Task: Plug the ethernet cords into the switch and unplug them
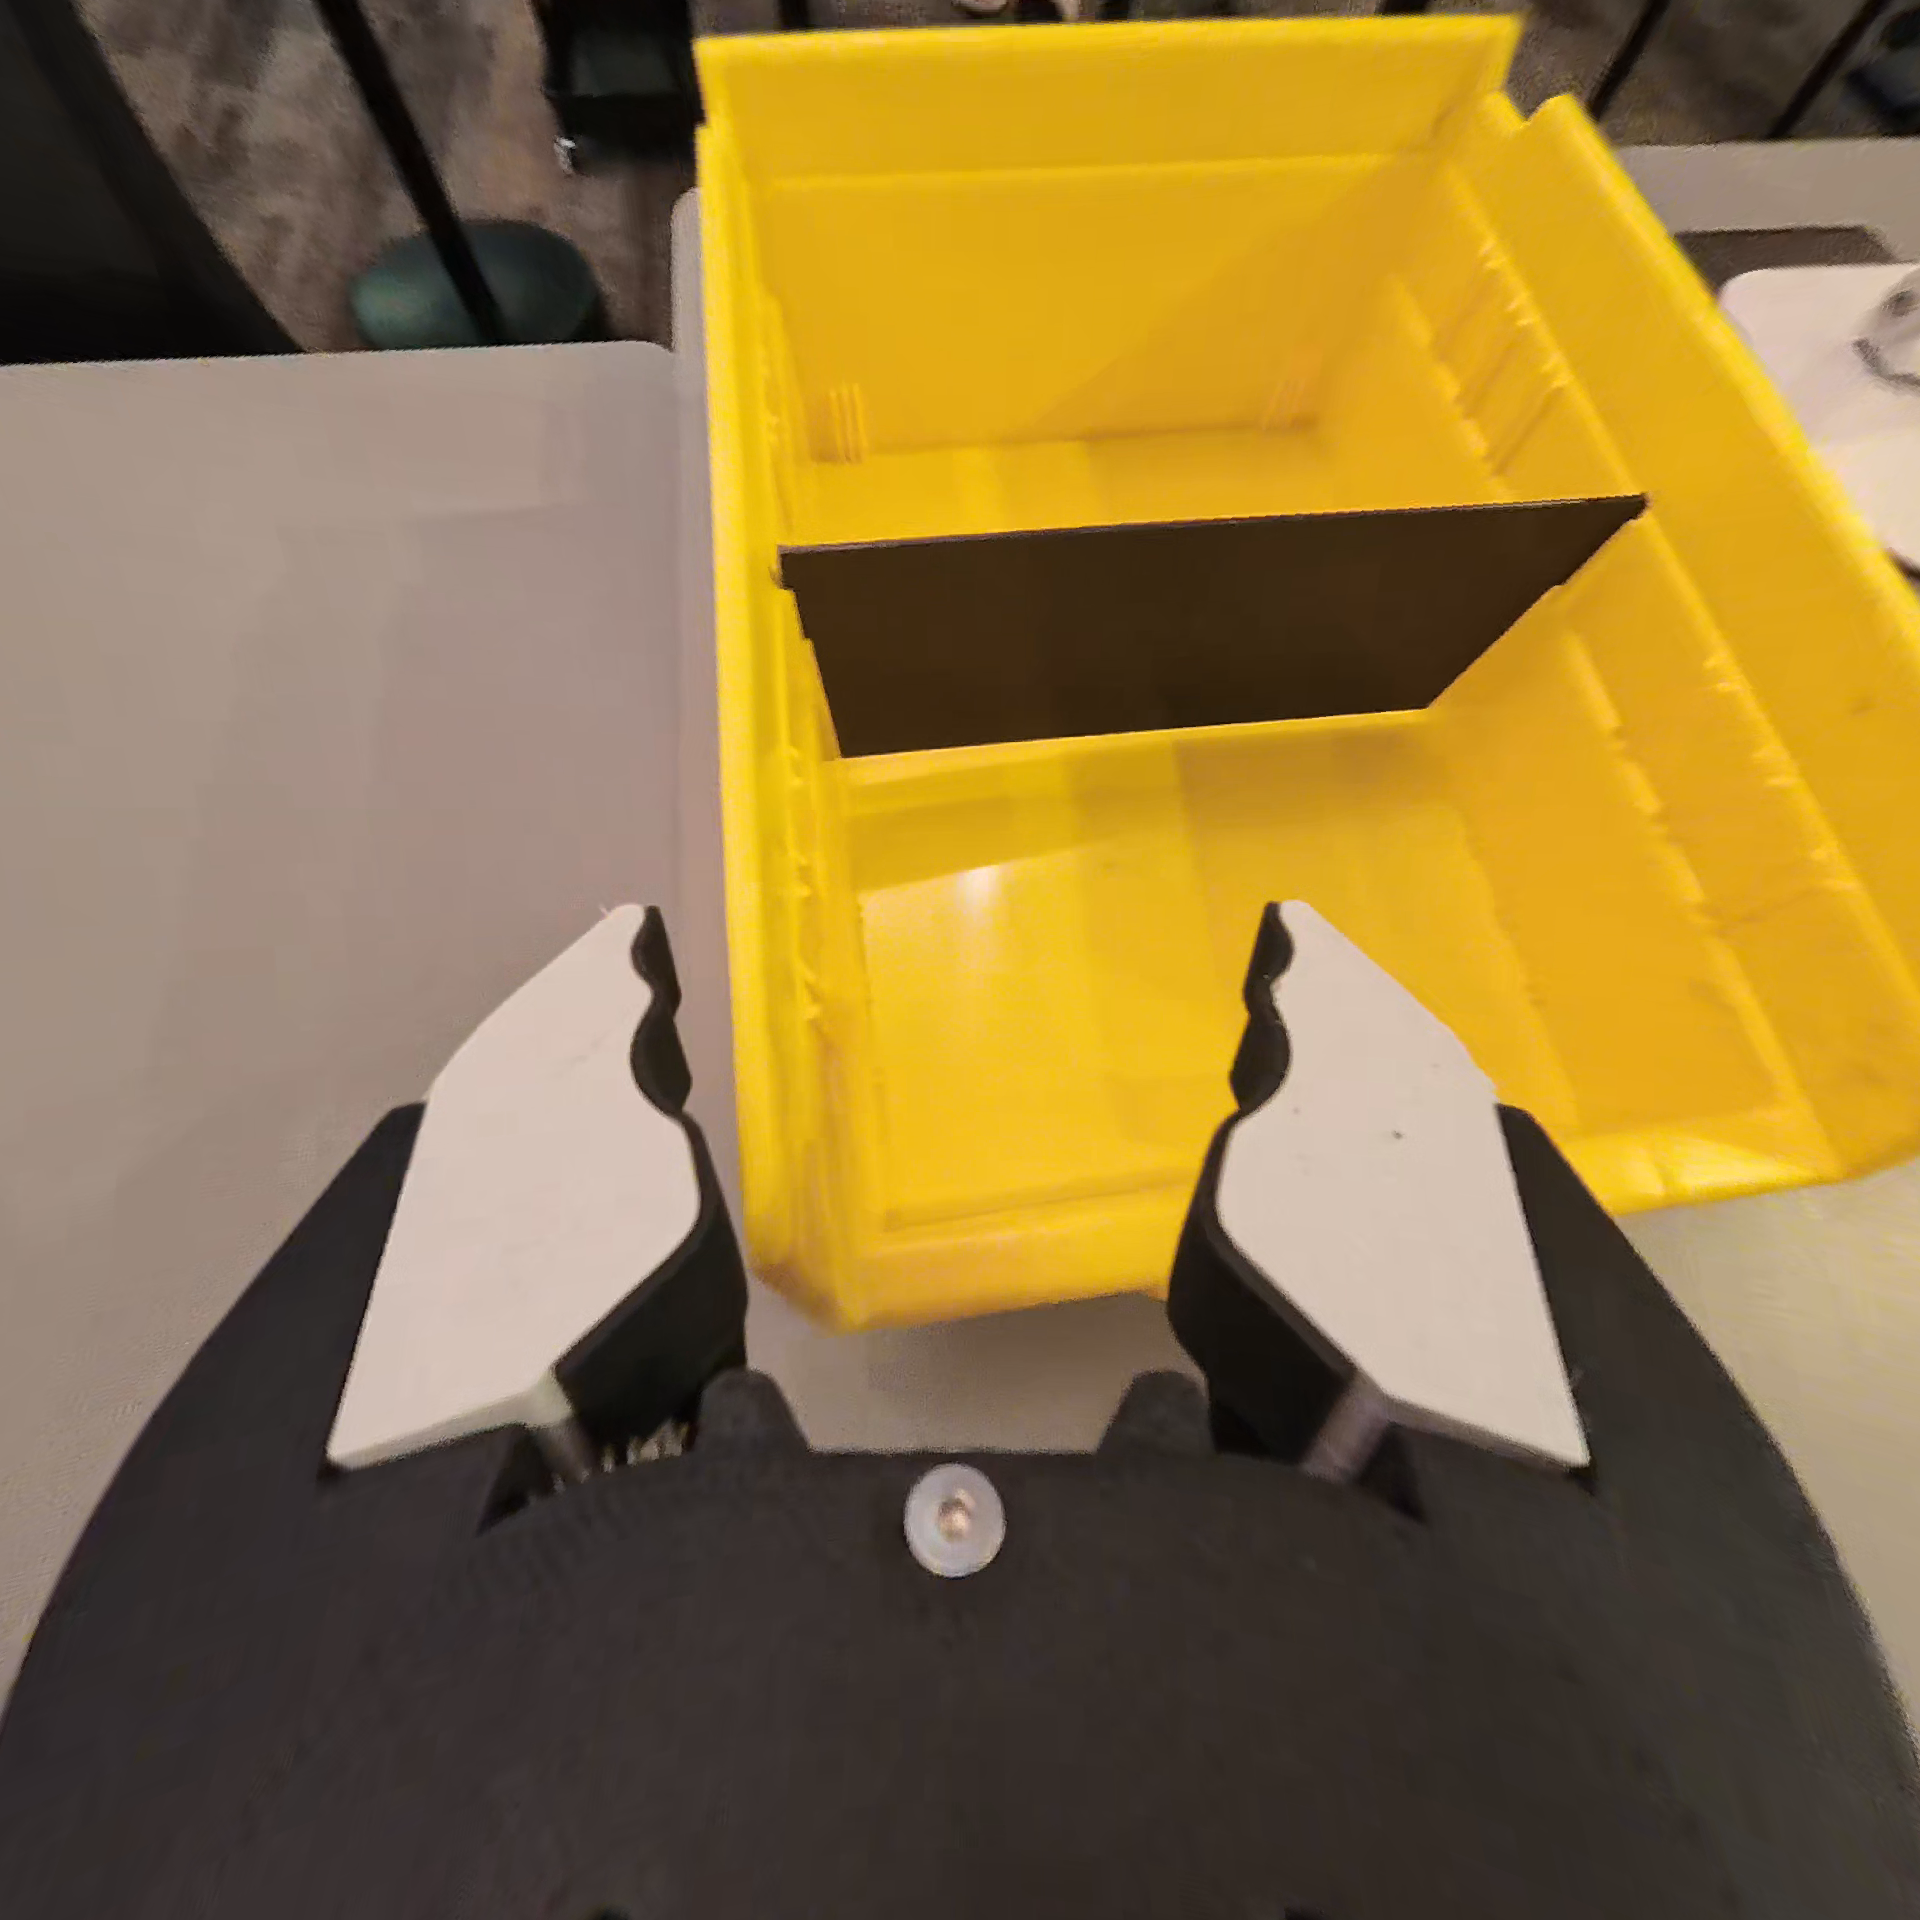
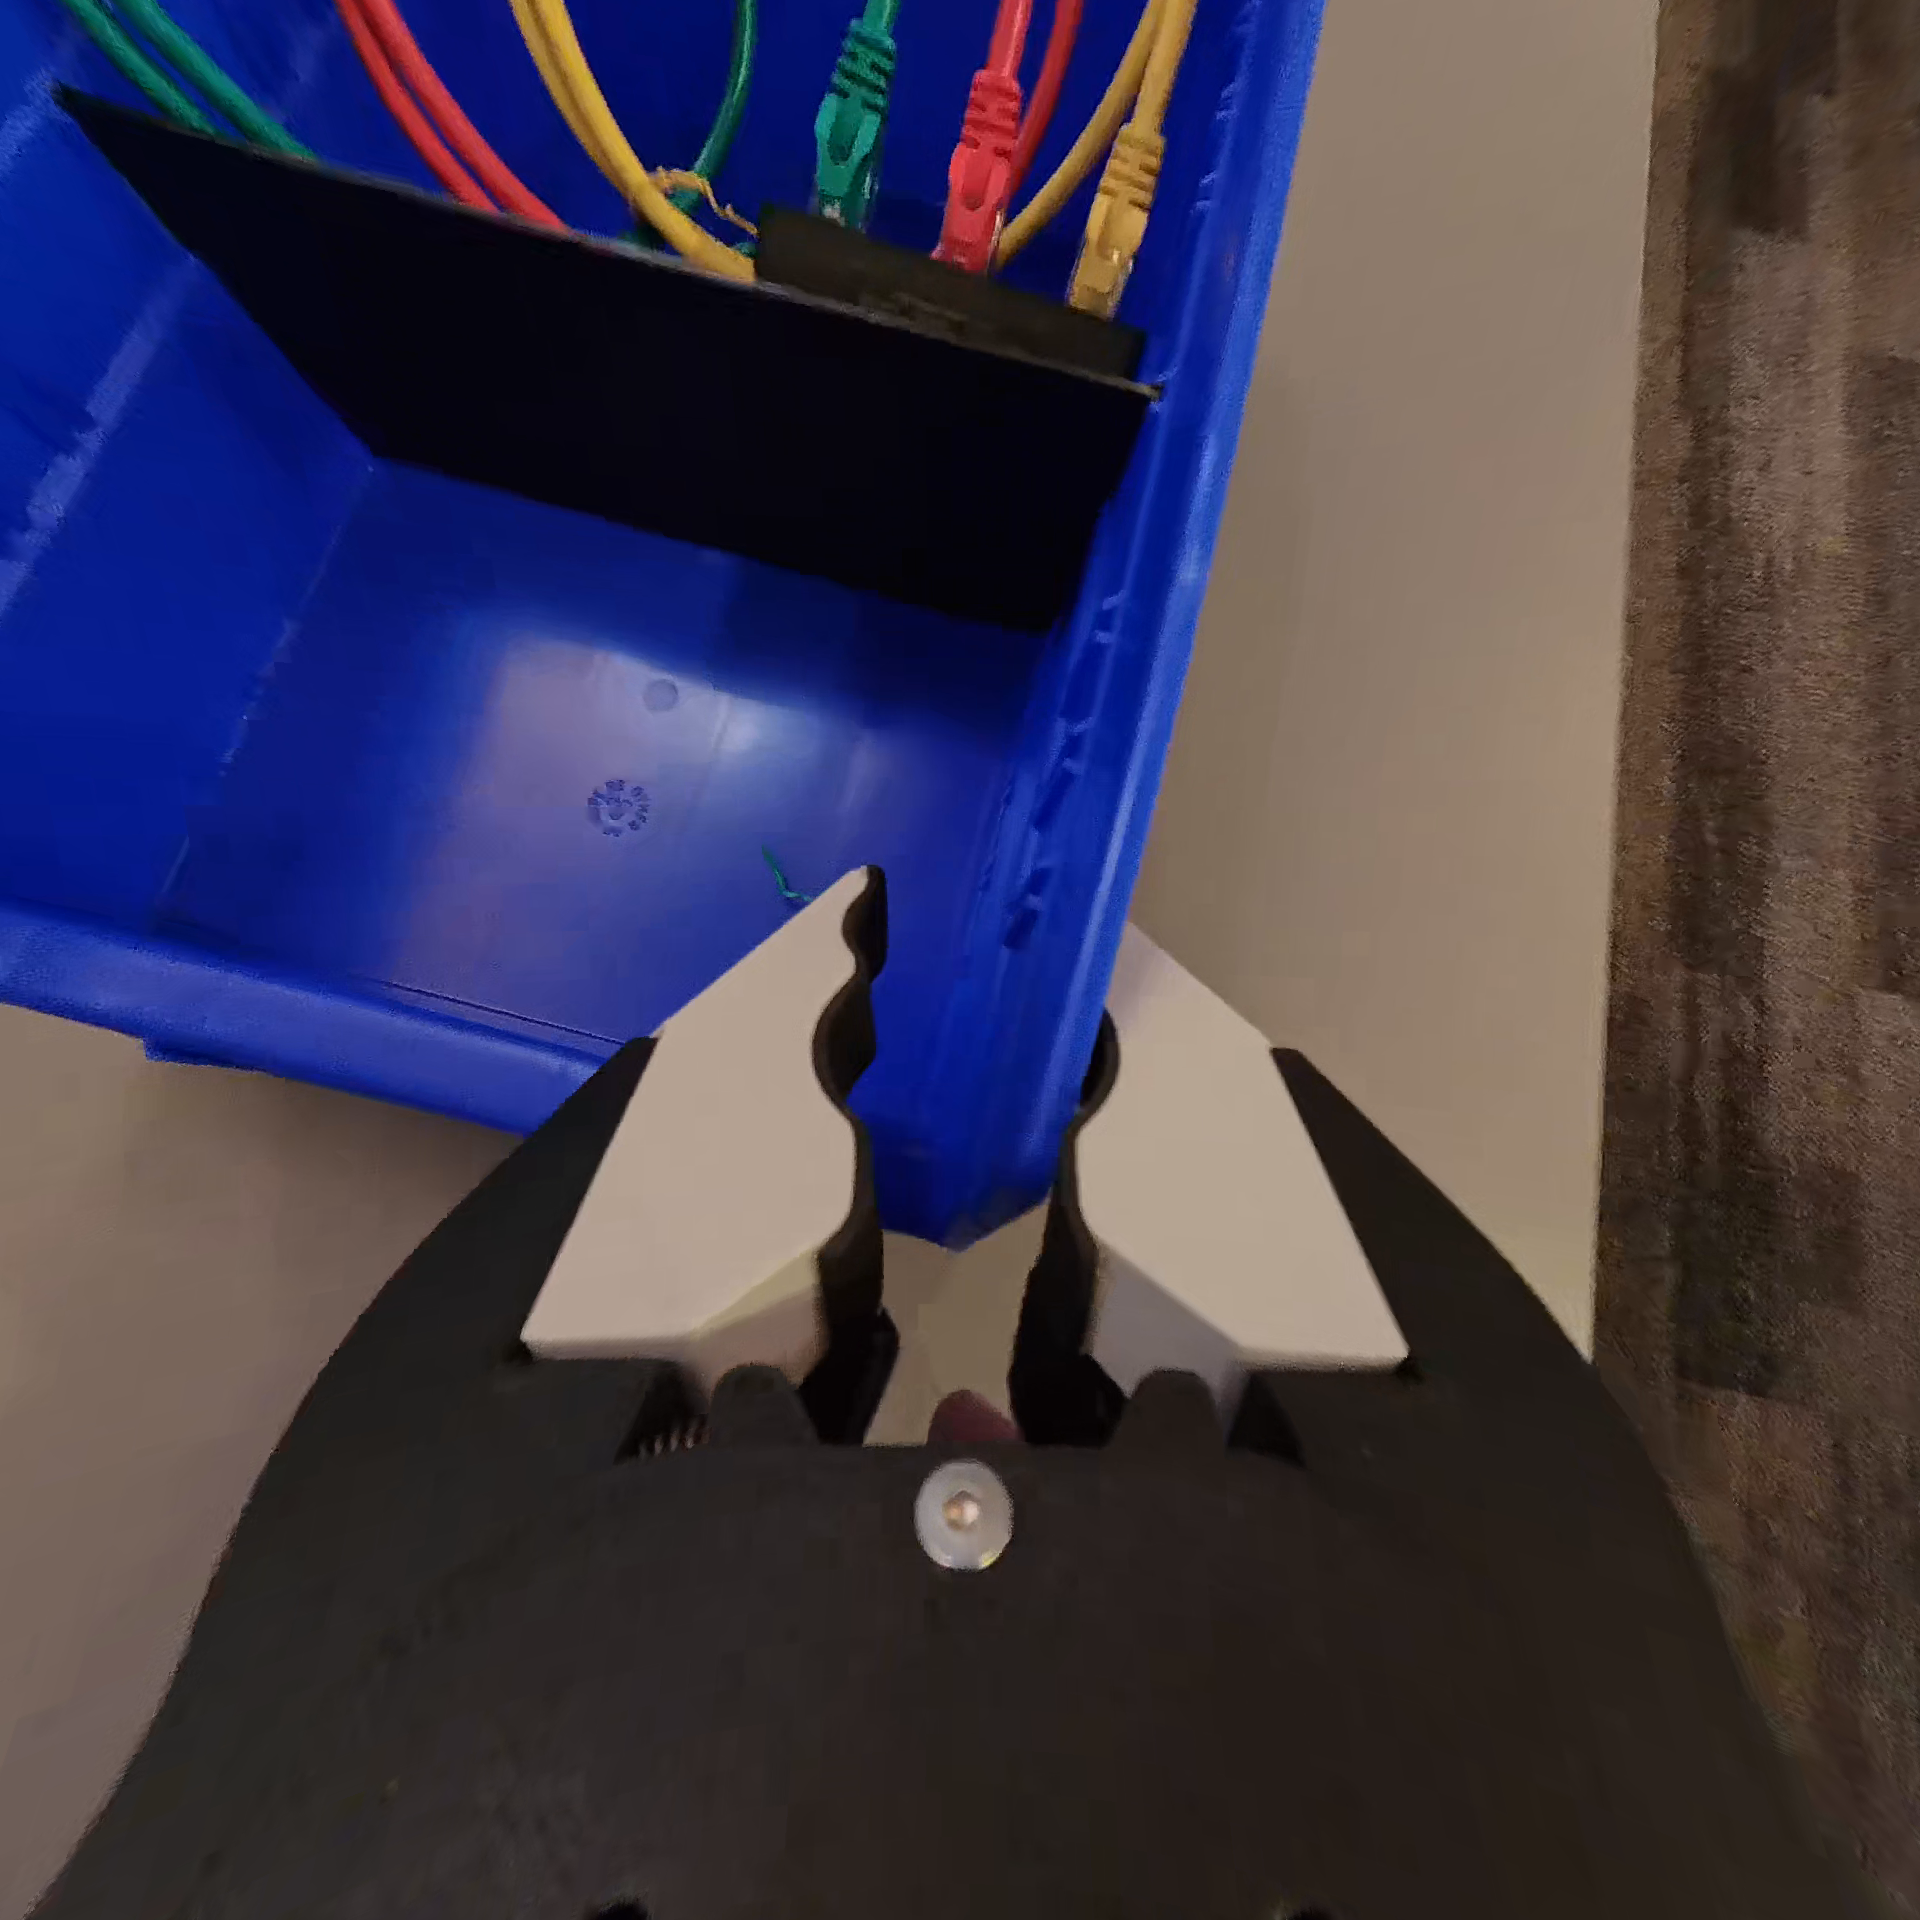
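Observation:
In the right wrist view a black switch (image 2: 935, 291) stands in the far compartment of a blue bin (image 2: 1195, 520), behind a black divider (image 2: 623, 416). A green cord (image 2: 852, 135), a red cord (image 2: 982, 156) and a yellow cord (image 2: 1122, 208) have their plugs in the switch, and their loops trail away behind it. My right gripper (image 2: 997, 904) is closed on the bin's right wall near its front corner, one finger inside and one outside. My left gripper (image 1: 961, 914) is open and empty over the near left corner of a yellow bin (image 1: 1714, 727).
The yellow bin holds only a black divider (image 1: 1143, 623). Both bins sit on a pale table (image 1: 312, 727). A white object (image 1: 1849, 416) lies at the far right. Dark carpet (image 2: 1766, 831) runs past the table's right edge. A small green wire scrap (image 2: 784, 883) lies on the blue bin's floor. The grippers' ends are close to 100 cm from one another.

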Motion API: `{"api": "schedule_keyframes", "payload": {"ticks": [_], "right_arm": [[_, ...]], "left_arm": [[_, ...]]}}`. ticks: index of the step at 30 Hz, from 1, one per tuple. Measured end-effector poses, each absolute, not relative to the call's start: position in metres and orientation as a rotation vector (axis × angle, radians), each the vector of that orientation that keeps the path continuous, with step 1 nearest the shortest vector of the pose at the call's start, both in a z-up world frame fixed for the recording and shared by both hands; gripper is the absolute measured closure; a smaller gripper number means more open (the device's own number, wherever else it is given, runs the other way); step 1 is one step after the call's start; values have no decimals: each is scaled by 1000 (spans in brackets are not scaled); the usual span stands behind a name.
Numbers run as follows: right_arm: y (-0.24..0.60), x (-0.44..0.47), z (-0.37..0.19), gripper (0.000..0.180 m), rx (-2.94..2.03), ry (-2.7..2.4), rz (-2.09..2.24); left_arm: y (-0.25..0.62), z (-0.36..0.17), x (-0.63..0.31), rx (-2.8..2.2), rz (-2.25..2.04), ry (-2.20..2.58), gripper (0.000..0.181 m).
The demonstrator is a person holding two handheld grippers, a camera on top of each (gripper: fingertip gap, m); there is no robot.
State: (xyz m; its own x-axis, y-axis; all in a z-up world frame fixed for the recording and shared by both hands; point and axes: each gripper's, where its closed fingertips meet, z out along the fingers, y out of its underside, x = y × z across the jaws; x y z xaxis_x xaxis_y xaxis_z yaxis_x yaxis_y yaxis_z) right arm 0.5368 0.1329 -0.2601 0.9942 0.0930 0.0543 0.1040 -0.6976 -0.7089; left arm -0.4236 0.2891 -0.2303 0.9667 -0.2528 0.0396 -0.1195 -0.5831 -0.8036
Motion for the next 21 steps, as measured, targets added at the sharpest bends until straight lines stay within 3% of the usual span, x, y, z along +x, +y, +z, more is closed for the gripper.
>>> {"api": "schedule_keyframes", "payload": {"ticks": [2,8,12,21], "right_arm": [[137,534,-259,151,-2319,-144,28],[135,534,-259,167,-2332,-171,52],[133,529,-258,169,-2322,-160,19],[115,474,-258,171,-2322,-183,63]], "left_arm": [[292,-236,-422,-2197,-215,257,78],[295,-247,-435,-2228,-126,278,120],[300,-249,-443,-2210,-87,276,174],[295,-238,-430,-2098,-305,195,176]]}}
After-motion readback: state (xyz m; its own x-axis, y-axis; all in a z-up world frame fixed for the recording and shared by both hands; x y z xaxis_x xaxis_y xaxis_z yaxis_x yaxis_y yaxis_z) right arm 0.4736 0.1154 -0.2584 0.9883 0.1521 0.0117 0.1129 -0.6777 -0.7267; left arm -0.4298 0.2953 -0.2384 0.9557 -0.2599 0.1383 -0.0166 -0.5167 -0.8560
